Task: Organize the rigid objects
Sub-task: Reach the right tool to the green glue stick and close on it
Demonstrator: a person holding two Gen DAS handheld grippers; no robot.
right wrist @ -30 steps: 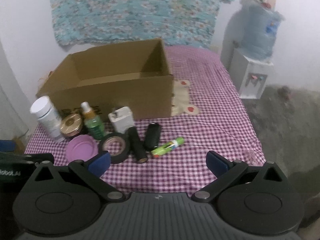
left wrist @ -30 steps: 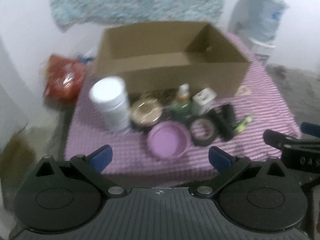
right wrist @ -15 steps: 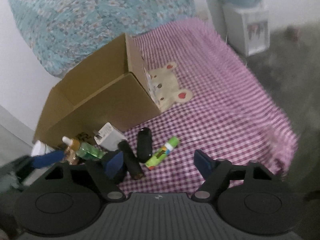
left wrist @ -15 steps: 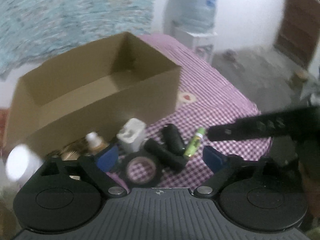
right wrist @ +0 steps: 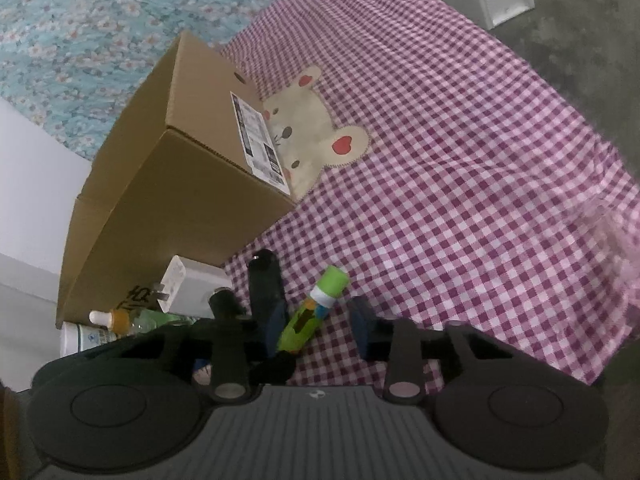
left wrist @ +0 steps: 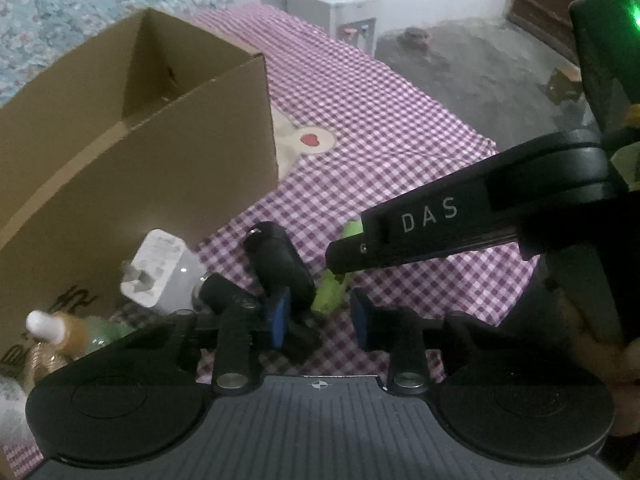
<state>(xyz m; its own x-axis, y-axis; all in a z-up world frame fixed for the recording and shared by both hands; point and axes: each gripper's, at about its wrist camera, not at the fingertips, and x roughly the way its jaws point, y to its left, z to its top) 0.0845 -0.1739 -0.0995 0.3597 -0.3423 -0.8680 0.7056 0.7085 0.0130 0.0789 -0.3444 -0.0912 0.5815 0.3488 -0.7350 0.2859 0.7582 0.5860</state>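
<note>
On the purple-checked tablecloth (right wrist: pixel 460 184), just in front of the open cardboard box (right wrist: pixel 172 200), the small objects lie in a loose cluster. In the right wrist view the right gripper (right wrist: pixel 318 330) hangs low over the green glue stick (right wrist: pixel 316 312) — its blue-padded fingers (right wrist: pixel 362 330) are partly open, one on either side of the stick's lower end, with a gap still showing on the right side, so nothing is clamped. The stick lies tilted, its cap end pointing up and to the right. Just left of it lies a black oblong case (right wrist: pixel 264 284), and further left a black cylinder (right wrist: pixel 224 306), a white charger (right wrist: pixel 188 286), a dropper bottle (right wrist: pixel 116 320) and the top of a white jar (right wrist: pixel 80 340), all close against the box front.

In the left wrist view the left gripper (left wrist: pixel 320 322) is also partly open and empty, hovering above the cloth near the black case (left wrist: pixel 280 268) and the cylinder (left wrist: pixel 228 300). The right gripper's black finger (left wrist: pixel 440 228) crosses this view from the right, covering the middle of the glue stick (left wrist: pixel 332 292). The box interior (left wrist: pixel 132 92) appears bare where it shows. A bear patch (right wrist: pixel 312 132) on the cloth sits beside the box's labelled end.
</note>
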